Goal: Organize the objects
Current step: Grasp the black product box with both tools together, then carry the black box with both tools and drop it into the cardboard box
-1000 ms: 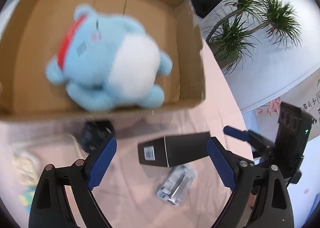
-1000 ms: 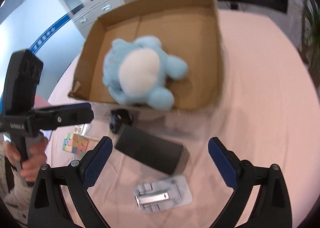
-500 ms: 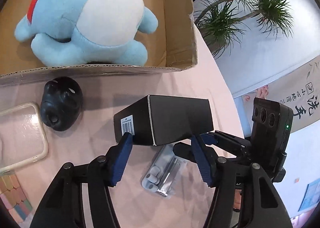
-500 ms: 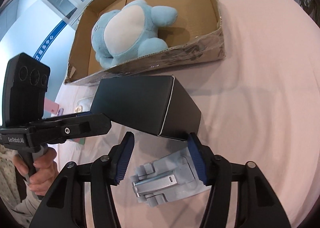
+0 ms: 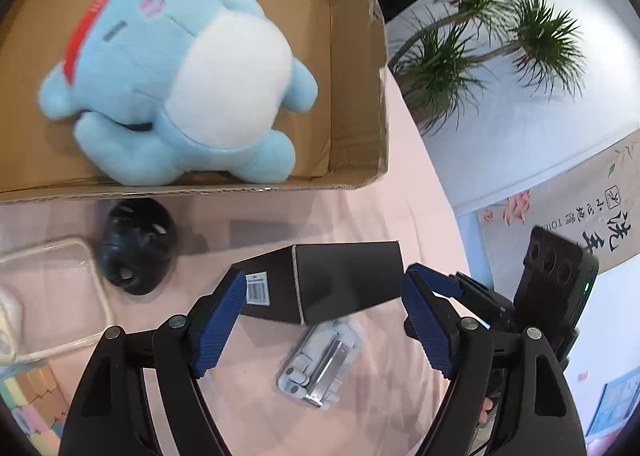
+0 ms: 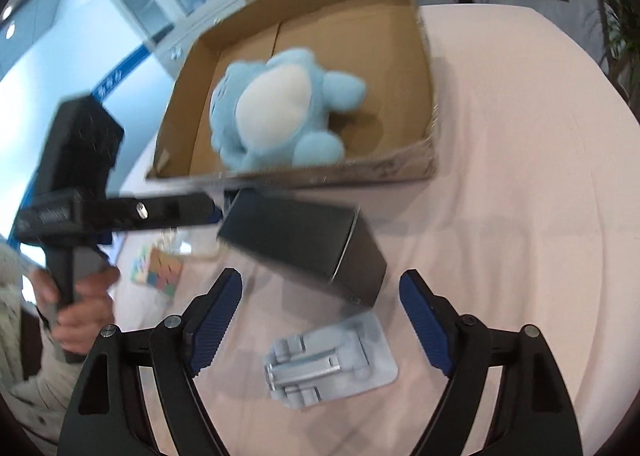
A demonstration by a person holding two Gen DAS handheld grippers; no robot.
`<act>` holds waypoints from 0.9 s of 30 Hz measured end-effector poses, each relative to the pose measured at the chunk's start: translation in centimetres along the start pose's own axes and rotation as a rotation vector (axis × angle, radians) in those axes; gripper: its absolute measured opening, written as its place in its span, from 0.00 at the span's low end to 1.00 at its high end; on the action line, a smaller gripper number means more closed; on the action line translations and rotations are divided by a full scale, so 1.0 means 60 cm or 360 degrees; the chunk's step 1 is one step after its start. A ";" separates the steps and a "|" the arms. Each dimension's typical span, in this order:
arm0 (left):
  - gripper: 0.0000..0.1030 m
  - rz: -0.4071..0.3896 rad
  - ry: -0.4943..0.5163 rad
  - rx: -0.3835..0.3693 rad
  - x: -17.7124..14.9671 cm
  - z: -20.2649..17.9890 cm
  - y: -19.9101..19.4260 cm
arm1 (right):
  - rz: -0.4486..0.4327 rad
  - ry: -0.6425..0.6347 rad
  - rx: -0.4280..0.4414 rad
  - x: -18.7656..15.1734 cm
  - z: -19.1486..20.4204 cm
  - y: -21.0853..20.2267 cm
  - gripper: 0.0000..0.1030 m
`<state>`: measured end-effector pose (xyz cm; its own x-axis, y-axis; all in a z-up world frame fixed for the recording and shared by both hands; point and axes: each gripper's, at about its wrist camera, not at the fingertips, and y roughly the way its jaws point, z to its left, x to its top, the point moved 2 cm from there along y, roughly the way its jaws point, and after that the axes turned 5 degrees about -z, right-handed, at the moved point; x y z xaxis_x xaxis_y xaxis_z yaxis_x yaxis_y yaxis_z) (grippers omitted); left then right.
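While my left tool [image 5: 320,308] spreads its jaws, the black box [image 5: 332,280] sits between its blue pads, which look just clear of the box ends. My right tool [image 6: 320,312] is also widening, holding nothing, with the box [image 6: 304,244] ahead of it. Below the box a grey hinge pack [image 6: 332,364] lies on the pink tabletop [image 6: 520,215]. Beyond, a blue plush toy [image 5: 176,75] lies inside the cardboard box [image 5: 356,55]. A black ball [image 5: 136,248] rests beside its near wall.
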<state>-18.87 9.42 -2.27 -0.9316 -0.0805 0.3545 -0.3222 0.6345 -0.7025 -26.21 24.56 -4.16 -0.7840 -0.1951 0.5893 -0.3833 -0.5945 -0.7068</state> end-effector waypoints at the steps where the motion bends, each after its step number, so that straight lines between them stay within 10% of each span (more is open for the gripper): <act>1: 0.75 0.0011 0.0008 0.0004 0.001 -0.001 0.007 | 0.0010 0.0036 0.0037 0.005 -0.005 0.004 0.78; 5: 0.54 0.0031 0.0021 0.0068 -0.008 0.001 0.036 | 0.0011 0.0241 0.0160 0.013 -0.029 0.033 0.71; 27: 0.52 -0.0193 0.0345 0.0113 -0.058 -0.041 -0.016 | -0.0093 0.0189 0.0071 -0.027 0.012 0.005 0.50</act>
<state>-14.91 11.00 -1.33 -0.8300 0.0187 0.5574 -0.4476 0.5740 -0.6857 -24.71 24.13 -5.04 -0.8143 -0.0669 0.5765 -0.4099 -0.6370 -0.6529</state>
